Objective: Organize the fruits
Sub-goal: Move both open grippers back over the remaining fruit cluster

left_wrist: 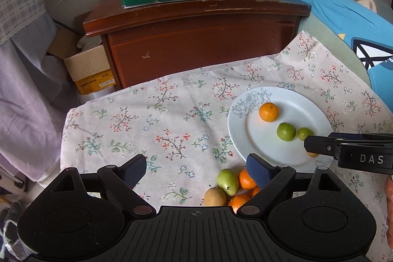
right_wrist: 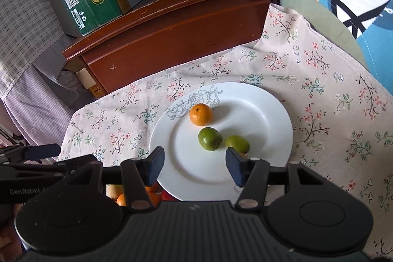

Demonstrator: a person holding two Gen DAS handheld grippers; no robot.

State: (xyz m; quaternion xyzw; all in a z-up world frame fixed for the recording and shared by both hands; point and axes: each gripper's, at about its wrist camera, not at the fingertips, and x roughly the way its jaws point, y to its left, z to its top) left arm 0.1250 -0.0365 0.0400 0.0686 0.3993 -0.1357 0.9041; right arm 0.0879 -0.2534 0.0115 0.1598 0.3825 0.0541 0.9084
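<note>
Both my grippers are hanging open and empty over the fruit.
Below my left gripper (left_wrist: 196, 171), round, light, smooth fruit (left_wrist: 229, 188) is waiting; my right gripper (right_wrist: 194, 163) is hovering above the plate (right_wrist: 275, 114); I judge grasping across the middle best.

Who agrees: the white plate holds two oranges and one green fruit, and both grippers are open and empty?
Not quite. The right wrist view shows the plate holding one orange and two green fruits. Both grippers are open and empty.
</note>
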